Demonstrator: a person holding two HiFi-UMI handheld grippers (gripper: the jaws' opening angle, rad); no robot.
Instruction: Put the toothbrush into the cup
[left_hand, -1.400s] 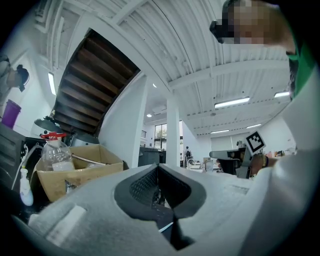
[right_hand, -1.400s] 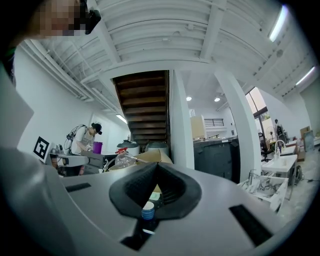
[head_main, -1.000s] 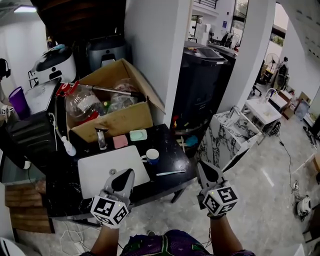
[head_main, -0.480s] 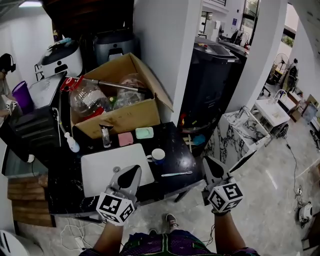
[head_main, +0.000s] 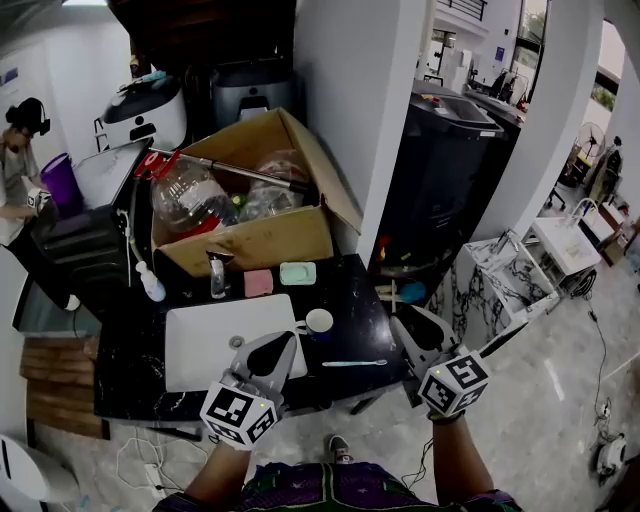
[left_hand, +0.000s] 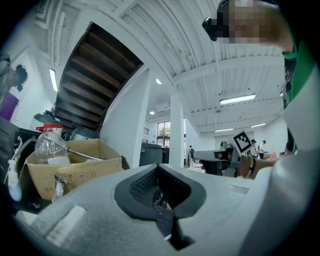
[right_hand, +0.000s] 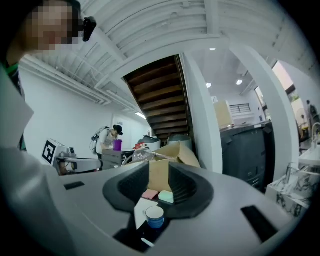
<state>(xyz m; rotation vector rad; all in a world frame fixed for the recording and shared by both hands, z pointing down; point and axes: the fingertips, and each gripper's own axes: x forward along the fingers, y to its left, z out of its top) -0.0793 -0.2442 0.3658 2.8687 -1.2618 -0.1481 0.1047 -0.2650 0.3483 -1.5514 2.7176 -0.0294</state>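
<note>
The toothbrush (head_main: 352, 363) lies flat on the black table (head_main: 345, 290), close to its near edge and just right of a white board (head_main: 215, 345). It is outside the cup (head_main: 320, 322), which stands upright a little farther back, touching or nearly touching the board's right edge. The cup is blue outside and white inside, and a strip of bare tabletop lies between it and the toothbrush.

Beyond the cup, a pink block (head_main: 258, 283) and a pale green block (head_main: 297, 273) lie side by side, with a small clear bottle (head_main: 218, 277) to their left. Behind them an open cardboard box (head_main: 250, 240) takes up the far part of the table. It holds a large clear plastic jug (head_main: 190, 200) with a red cap, some crumpled clear plastic and a metal rod (head_main: 230, 170) lying across its top.

The right gripper (right_hand: 157, 165) is held off the table's near right corner, pointing level towards the cup. Its jaws have just been opening and now stand spread with nothing between them; the cup and toothbrush show through the gap, farther away. The left gripper (left_hand: 157, 166) hovers over the board's near edge with its jaw tips pressed together, holding nothing.

At the far left a person (head_main: 20, 165) stands by a purple cup (head_main: 62, 180).
</note>
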